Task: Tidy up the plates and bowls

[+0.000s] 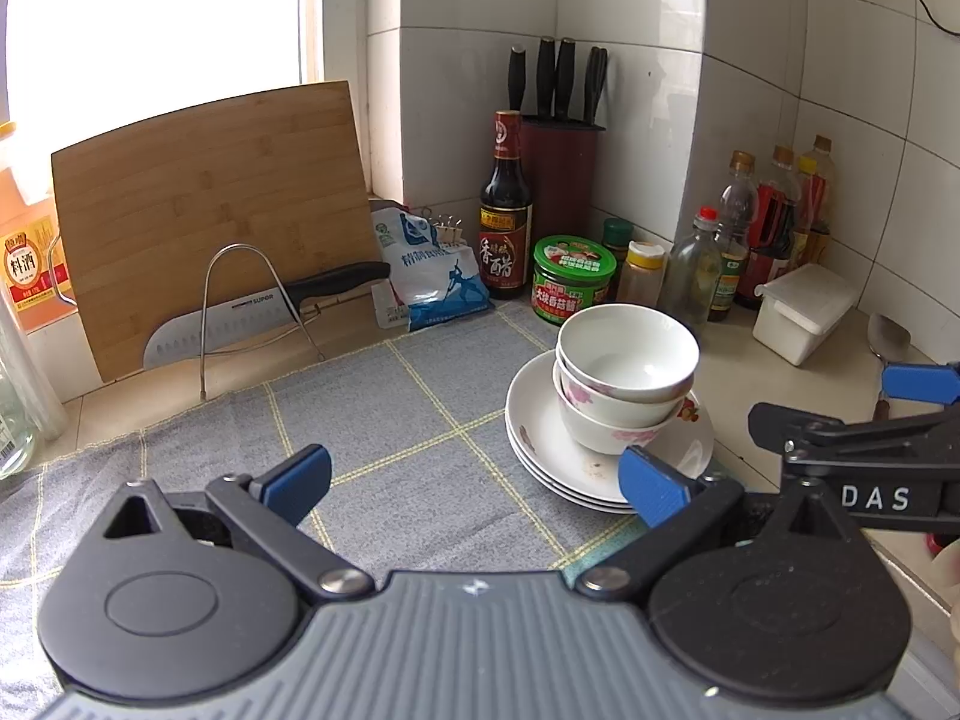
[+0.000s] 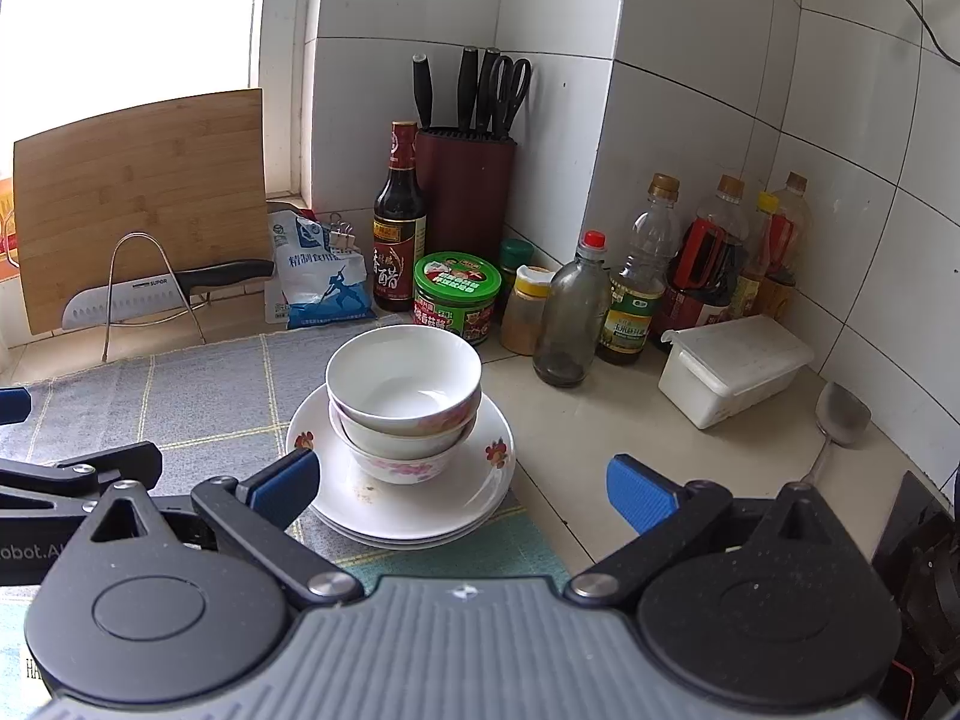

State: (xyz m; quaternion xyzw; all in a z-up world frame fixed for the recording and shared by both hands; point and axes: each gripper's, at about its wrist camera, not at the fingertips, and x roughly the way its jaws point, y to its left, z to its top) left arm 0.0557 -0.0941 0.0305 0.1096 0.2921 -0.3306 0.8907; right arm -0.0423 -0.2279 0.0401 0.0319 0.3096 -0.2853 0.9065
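Presently: two bowls (image 2: pixel 403 396) nested on plate stack (image 2: pixel 420 510), at cloth (image 1: pixel 372 420) edge on desk (image 2: pixel 600 450), consolidated for space. Left gripper (image 1: pixel 474 483) and right gripper (image 2: pixel 462 489) are held back w/ fingers wide apart, nothing gripped.

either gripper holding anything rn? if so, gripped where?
Nothing held. The left gripper and right gripper are both open with bare pads. The stacked bowls sit on the plates, untouched.
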